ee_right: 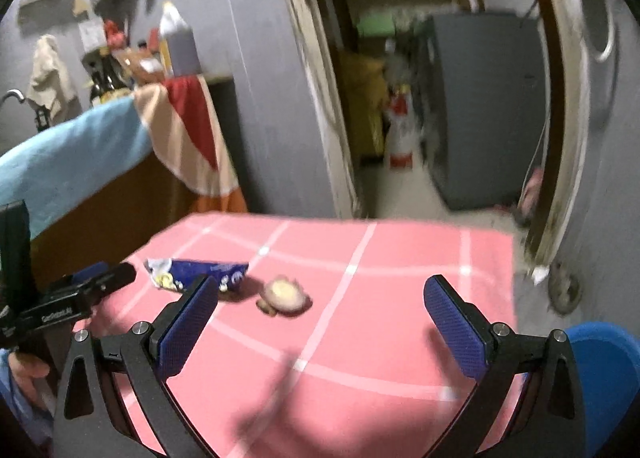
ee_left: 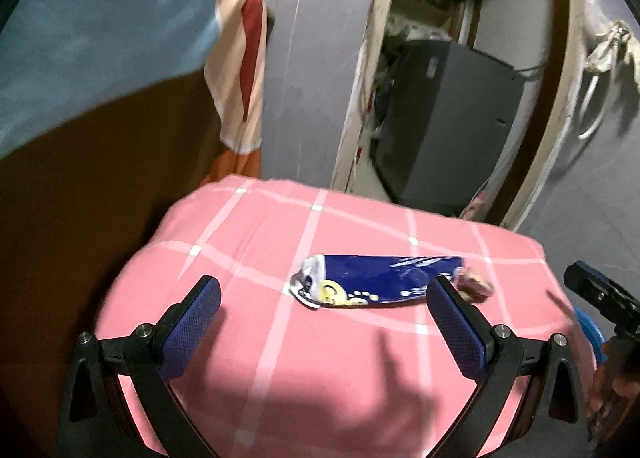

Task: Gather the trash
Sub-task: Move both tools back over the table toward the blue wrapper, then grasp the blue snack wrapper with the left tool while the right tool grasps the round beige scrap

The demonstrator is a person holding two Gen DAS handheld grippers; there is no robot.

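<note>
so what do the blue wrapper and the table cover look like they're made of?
Blue wrapper: looks like thin glossy plastic or foil film; it shows shiny highlights, creases and a torn, curled end.
Table cover: looks like matte woven cloth, pink with white check lines; it takes soft folds and drapes over the edge with no glare. The exact fibre can't be told.

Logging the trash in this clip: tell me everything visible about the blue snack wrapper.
The blue snack wrapper is a crumpled, glossy, foil-like packet, dark blue with white and yellow print, its torn-looking end pale. It lies flat on the pink checked cloth, lengthwise across the view. A small tan scrap sits beside one end. Neither pair of tongs touches it.
</note>
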